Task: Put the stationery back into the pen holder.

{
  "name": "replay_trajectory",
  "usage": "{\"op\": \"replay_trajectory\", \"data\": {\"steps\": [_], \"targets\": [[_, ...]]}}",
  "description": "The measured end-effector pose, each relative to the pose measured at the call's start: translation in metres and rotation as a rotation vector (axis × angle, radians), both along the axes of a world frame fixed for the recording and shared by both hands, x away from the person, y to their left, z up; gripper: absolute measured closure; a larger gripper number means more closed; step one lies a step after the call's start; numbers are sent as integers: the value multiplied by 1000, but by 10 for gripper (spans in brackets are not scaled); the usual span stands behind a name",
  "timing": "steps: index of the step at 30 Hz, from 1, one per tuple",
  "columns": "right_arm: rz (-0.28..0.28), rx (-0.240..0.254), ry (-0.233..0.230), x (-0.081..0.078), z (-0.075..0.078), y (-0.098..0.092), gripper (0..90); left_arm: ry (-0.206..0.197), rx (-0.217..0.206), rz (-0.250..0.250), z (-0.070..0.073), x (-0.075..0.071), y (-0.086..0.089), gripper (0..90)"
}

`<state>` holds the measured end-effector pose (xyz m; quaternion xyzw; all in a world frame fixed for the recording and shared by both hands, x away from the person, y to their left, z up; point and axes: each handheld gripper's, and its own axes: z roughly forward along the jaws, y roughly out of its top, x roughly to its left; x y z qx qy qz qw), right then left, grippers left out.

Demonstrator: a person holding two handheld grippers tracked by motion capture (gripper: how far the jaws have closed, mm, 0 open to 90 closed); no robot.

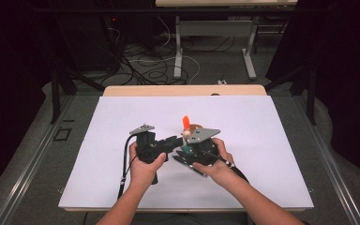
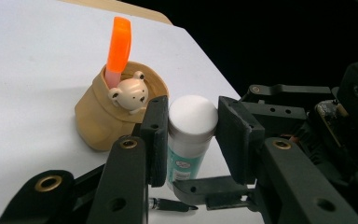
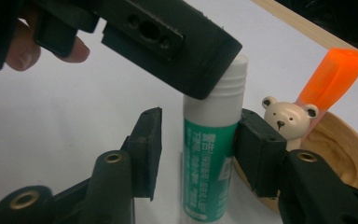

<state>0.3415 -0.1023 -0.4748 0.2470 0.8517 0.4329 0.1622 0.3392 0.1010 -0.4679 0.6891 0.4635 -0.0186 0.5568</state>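
A glue stick (image 2: 190, 140) with a white cap and green label stands upright on the white sheet. My left gripper (image 2: 193, 123) is shut on its cap, a pad on each side. My right gripper (image 3: 196, 135) stands around the green body (image 3: 209, 154): one pad touches it, the other is still a gap away. The left gripper's jaw covers the cap from above in the right gripper view. Just behind stands a tan wooden holder (image 2: 98, 119) with a small bear figure (image 3: 289, 119) and an orange stick (image 2: 119, 42) in it. In the high view both grippers (image 1: 178, 140) (image 1: 190, 150) meet mid-sheet.
A dark pen (image 2: 172, 204) lies on the sheet under the grippers. The white sheet (image 1: 262, 140) covers the table, with a wooden edge (image 1: 183, 90) at the far side. Cables and table legs lie on the floor beyond.
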Motion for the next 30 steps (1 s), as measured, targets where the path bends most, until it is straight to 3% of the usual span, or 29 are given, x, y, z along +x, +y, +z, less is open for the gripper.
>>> {"op": "replay_trajectory", "data": {"steps": [7,19,24,30], "targets": [[-10,-2,9,5,0,3,630,-5,2,4,0,-1,0,650],[-8,8,12,6,0,2,650,0,15,2,3,1,2,648],[-14,5,13,7,0,3,650,1,10,32,10,1,5,642],[-17,13,-2,9,2,-1,650,-20,12,66,17,3,17,568]]}}
